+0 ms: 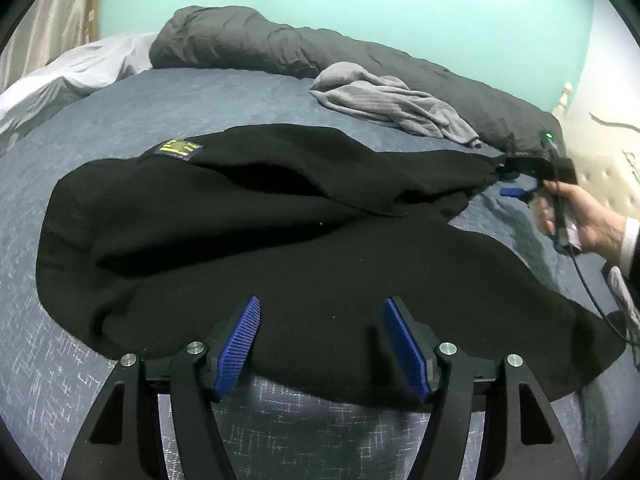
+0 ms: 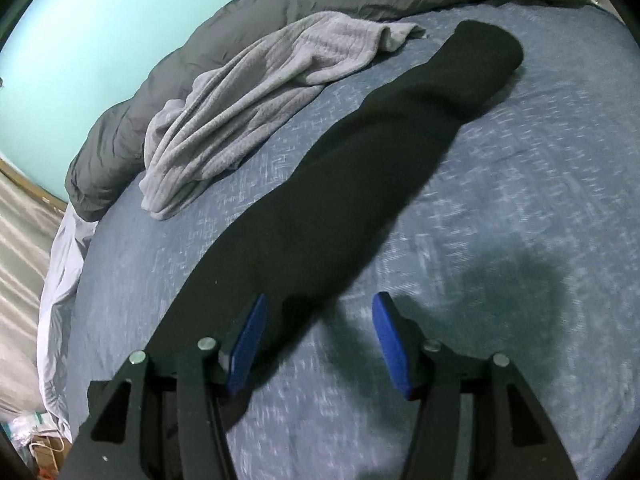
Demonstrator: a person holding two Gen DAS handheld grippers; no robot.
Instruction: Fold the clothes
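Two grippers, left (image 1: 322, 344) and right (image 2: 318, 344), hovered with fingers parted and empty over a fuzzy black sweater (image 1: 280, 248); only the right view showed its long sleeve (image 2: 380, 152) on the woven blue bed (image 2: 500, 200).

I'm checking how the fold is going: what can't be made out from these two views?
- Black garment: its near hem, left wrist view, hidden behind the left gripper.
- Sleeve: lower end, right wrist view, blurred, partly behind the right gripper.
- Badge: too small to read.
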